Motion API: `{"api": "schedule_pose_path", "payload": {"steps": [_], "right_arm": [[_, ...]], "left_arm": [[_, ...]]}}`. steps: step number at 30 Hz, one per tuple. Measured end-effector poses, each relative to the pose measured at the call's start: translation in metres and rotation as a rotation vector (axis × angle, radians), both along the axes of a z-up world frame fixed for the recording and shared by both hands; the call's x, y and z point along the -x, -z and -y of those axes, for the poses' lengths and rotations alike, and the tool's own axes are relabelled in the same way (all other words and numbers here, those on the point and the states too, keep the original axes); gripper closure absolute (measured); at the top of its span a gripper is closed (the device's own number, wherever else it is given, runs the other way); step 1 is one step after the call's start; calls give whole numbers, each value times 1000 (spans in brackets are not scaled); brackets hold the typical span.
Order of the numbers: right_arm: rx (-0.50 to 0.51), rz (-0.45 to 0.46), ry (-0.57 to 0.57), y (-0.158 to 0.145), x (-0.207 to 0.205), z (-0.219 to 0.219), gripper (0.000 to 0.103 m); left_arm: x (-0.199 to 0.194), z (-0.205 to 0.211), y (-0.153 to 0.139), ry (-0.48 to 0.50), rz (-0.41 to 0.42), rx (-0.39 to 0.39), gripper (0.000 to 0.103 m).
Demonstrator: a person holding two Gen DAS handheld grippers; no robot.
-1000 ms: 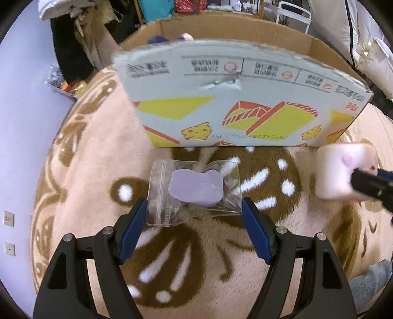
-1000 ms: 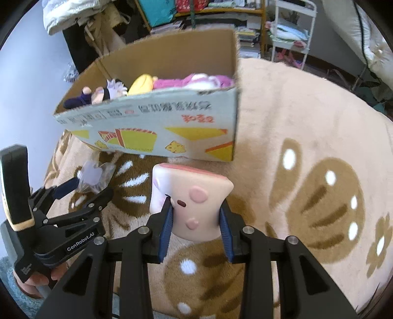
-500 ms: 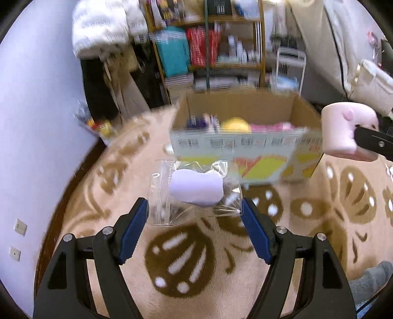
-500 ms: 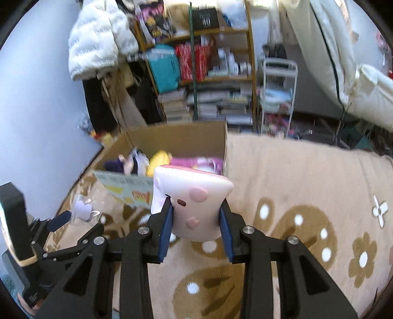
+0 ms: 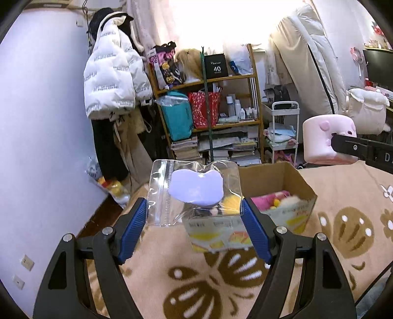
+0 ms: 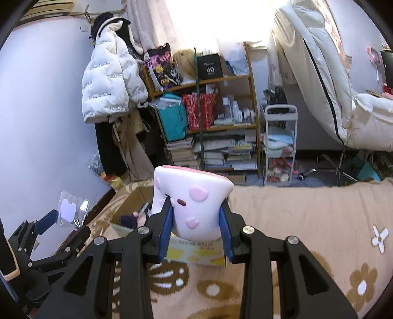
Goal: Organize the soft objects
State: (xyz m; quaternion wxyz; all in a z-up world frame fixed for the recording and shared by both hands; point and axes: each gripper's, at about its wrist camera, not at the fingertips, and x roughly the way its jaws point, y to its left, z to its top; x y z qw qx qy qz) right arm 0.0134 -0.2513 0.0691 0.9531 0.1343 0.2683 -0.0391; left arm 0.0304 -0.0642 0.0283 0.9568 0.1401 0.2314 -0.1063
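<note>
Holding clear zip bag [image 5: 194,193] with lilac soft piece [image 5: 197,187] inside, left gripper [image 5: 194,216] clamped on bag's side edges, lifted off blanket. Right gripper [image 6: 195,227] squeezing pink squishy block [image 6: 190,206], also in air, at 3 o'clock in left wrist view. Cardboard box [image 5: 282,176] sits on brown-patterned beige blanket [image 5: 343,196] below, plush toys [image 5: 267,200] inside. Shelf unit [image 6: 208,108] at 12 o'clock, white jacket [image 6: 108,81] at 10.

A pale lilac wall [image 5: 44,137] stood at the left, a white puffer jacket [image 5: 110,81] hanging on it. A crowded wooden shelf [image 6: 206,103] stood beneath a bright window [image 5: 221,22]. A tan blanket [image 6: 307,216] with brown flowers covered the foreground.
</note>
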Motion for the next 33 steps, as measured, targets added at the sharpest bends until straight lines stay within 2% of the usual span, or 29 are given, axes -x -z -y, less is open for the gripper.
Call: {"api": "schedule_pose_path", "payload": {"steps": [10, 13, 24, 28, 33], "right_arm": [[35, 14, -44, 11, -31, -3, 66], [25, -11, -51, 22, -42, -2, 65], [-30, -97, -72, 59, -72, 6, 62], [-31, -137, -79, 74, -81, 6, 59], [-32, -172, -94, 85, -87, 8, 57]], "left_arm": [[-44, 16, 0, 29, 19, -18, 27], [-58, 20, 8, 27, 14, -27, 27], [-98, 25, 47, 37, -87, 6, 26], [-103, 28, 52, 44, -80, 9, 26], [-114, 23, 59, 10, -116, 17, 20]]}}
